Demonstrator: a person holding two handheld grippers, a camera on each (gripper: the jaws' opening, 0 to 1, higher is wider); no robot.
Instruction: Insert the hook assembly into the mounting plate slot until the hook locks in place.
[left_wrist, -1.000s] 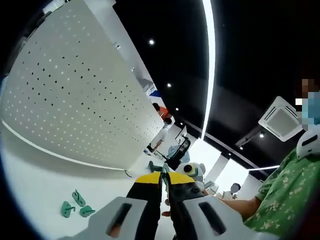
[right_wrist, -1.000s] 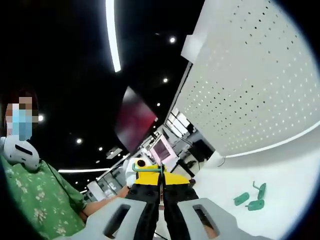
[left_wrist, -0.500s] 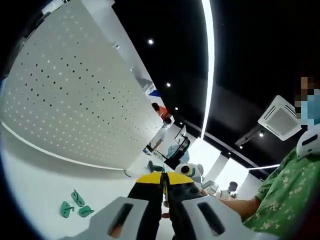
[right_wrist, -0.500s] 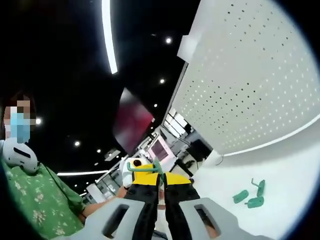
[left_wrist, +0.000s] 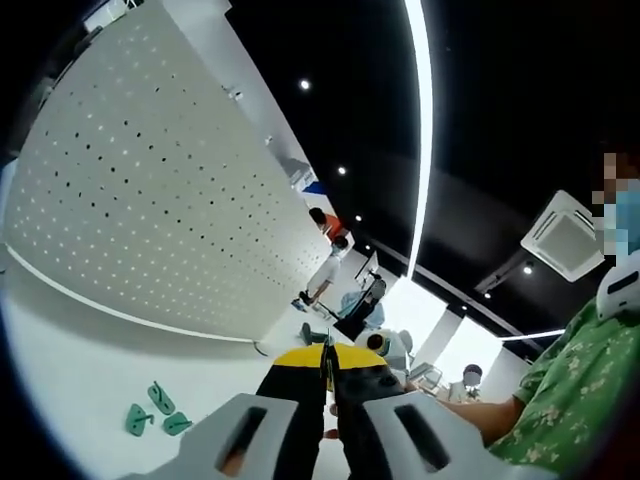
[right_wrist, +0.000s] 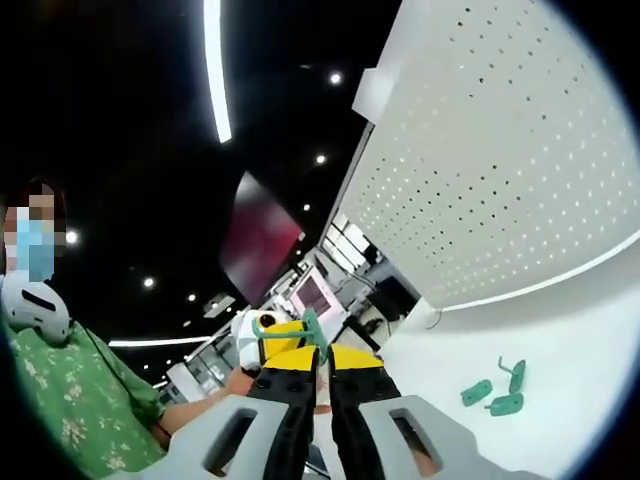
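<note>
In the right gripper view my right gripper (right_wrist: 320, 352) is shut on a green hook assembly (right_wrist: 312, 326). Its curved hook (right_wrist: 272, 324) reaches left above the yellow jaw tips. Just beyond it is the left gripper's white body (right_wrist: 243, 338). In the left gripper view my left gripper (left_wrist: 328, 358) is shut on a thin green part, with more green (left_wrist: 313, 338) sticking out to the left of the tips. The right gripper (left_wrist: 385, 347) is close behind. I cannot tell which held piece is the mounting plate.
Three loose green hook parts (left_wrist: 155, 410) (right_wrist: 494, 391) lie on the white table (left_wrist: 70, 370). A white pegboard wall (left_wrist: 150, 190) (right_wrist: 500, 170) stands behind them. A person in a green patterned shirt (left_wrist: 575, 390) (right_wrist: 70, 405) is close by.
In the right gripper view the green hook assembly now stands higher above the jaw tips than a second ago. Both views have shifted slightly; the loose parts lie as before.
</note>
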